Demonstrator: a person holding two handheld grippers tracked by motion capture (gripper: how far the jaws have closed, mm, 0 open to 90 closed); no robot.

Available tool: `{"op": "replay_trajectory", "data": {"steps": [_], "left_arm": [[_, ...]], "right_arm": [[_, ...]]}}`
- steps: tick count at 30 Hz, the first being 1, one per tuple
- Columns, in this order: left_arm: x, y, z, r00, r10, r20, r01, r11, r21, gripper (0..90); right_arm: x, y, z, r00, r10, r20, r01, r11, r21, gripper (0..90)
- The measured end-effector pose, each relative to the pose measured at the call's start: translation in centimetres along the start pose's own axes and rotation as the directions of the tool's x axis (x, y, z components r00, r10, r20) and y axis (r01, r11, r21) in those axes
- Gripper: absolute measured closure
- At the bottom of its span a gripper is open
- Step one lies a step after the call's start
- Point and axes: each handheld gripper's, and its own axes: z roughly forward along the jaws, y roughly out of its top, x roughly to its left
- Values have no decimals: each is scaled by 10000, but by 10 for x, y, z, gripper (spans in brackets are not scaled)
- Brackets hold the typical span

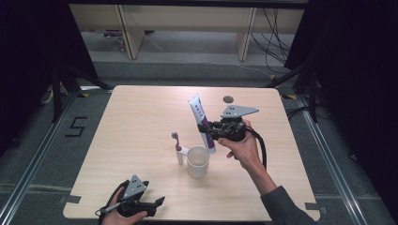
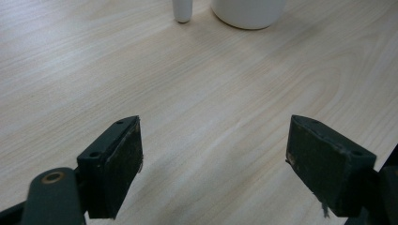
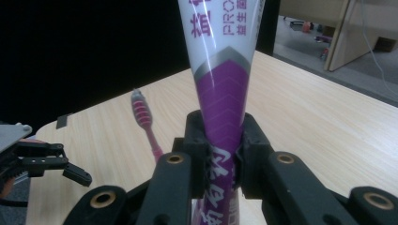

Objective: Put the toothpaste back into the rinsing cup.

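Looking down, table: we see a pale wood table with rounded corners, a small dark round spot near its far edge and dark tape tabs at its near corners.
Room: we see a grey floor marked with a black "5", light wooden furniture legs beyond the table, loose cables on the floor at far right, and black drapes at both sides.
Cup: we see a white cup standing upright near the table's middle, ahead of the left jaws and just below the right ones; its inside looks bare, though we cannot tell for sure.
Toothbrush: we see a pink toothbrush standing upright just beside the cup, outside it, bristle head up; in the right gripper view it rises left of the jaws, beyond them.
Toothpaste tube: we see a white and purple toothpaste tube upright between the right jaws, its flat end above them and its lower part running down past them, next to the cup.
Right gripper: we see the right gripper with its jaws narrow, clamped on the tube's purple part.
Left gripper: we see the left gripper low over the near table edge, jaws wide apart with bare wood between them.
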Motion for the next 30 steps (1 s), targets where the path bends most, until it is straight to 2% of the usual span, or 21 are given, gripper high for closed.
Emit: {"op": "replay_trajectory", "data": {"steps": [1, 2, 3, 4, 8, 10, 12, 14, 15, 17, 18, 19, 20, 21, 23, 24, 25, 26, 28, 29, 30], "left_arm": [[1, 0, -1, 9998, 208, 17, -208, 9996, 203, 185], [0, 0, 0, 10000, 47, -2, -47, 10000, 39, 185], [2, 1, -1, 9998, 192, 3, -192, 9997, 182, 185], [1, 0, -1, 10000, 98, 0, -98, 9999, 105, 185], [2, 1, -1, 9998, 199, -5, -199, 9996, 204, 185], [0, 0, 0, 10000, 59, 2, -59, 10000, 61, 185], [1, 0, -1, 9998, 200, 39, -201, 9996, 209, 185], [0, 0, 0, 10000, 55, 8, -55, 10000, 65, 185], [0, 0, 0, 10000, 71, 7, -72, 9999, 92, 185], [1, 0, -1, 9998, 215, 39, -216, 9995, 222, 186], [1, 0, -1, 9999, 110, 26, -110, 9999, 116, 185], [2, 1, -1, 9997, 231, 4, -231, 9995, 231, 185], [2, 1, -1, 9998, 204, -20, -204, 9995, 221, 185], [0, 0, 0, 10000, 57, 15, -57, 10000, 65, 185], [1, 0, -1, 9998, 213, 42, -213, 9995, 217, 185], [0, 0, 0, 10000, 57, 11, -57, 10000, 64, 186], [2, 1, -1, 9998, 204, 14, -204, 9995, 221, 185], [0, 1, 0, 10000, 53, 5, -53, 10000, 84, 185], [1, 0, -1, 9998, 216, 32, -216, 9995, 216, 186], [1, 0, -1, 9997, 229, 21, -229, 9995, 220, 186], [1, 0, 0, 10000, 81, -2, -81, 9999, 86, 186]], "right_arm": [[1, 0, 0, 9999, -145, 60, 145, 9999, 46, 774], [2, 1, 0, 9998, -200, 54, 200, 9998, 55, 774], [3, 0, 1, 9999, -102, -105, 102, 9999, -42, 773], [5, 0, 2, 9999, 10, -118, -11, 10000, -75, 774], [10, -2, 4, 9996, -89, -257, 88, 10000, -39, 773], [11, -4, 6, 9994, -162, -320, 157, 9997, -162, 774], [14, -6, 6, 9997, -30, -241, 34, 9999, 139, 773], [14, -8, 9, 9991, -85, -418, 88, 9999, 60, 773], [16, -9, 11, 9991, 73, -426, -71, 10000, 52, 773], [17, -11, 14, 9986, -63, -524, 69, 9999, 122, 773], [17, -11, 15, 9985, -362, -400, 365, 9993, 71, 773], [18, -12, 16, 9986, -404, -346, 409, 9991, 148, 773], [21, -13, 18, 9990, -216, -381, 223, 9996, 168, 773], [20, -15, 20, 9986, -267, -462, 275, 9995, 168, 773], [20, -17, 21, 9985, -362, -402, 372, 9990, 262, 773], [21, -18, 23, 9985, -396, -386, 405, 9989, 235, 773], [21, -20, 25, 9985, -264, -470, 277, 9992, 281, 773], [23, -22, 25, 9989, -90, -456, 109, 9991, 420, 773], [21, -24, 28, 9976, -542, -437, 561, 9975, 439, 773], [23, -26, 29, 9982, -378, -456, 403, 9977, 552, 772], [22, -28, 30, 9975, -493, -499, 520, 9971, 556, 772]]}}
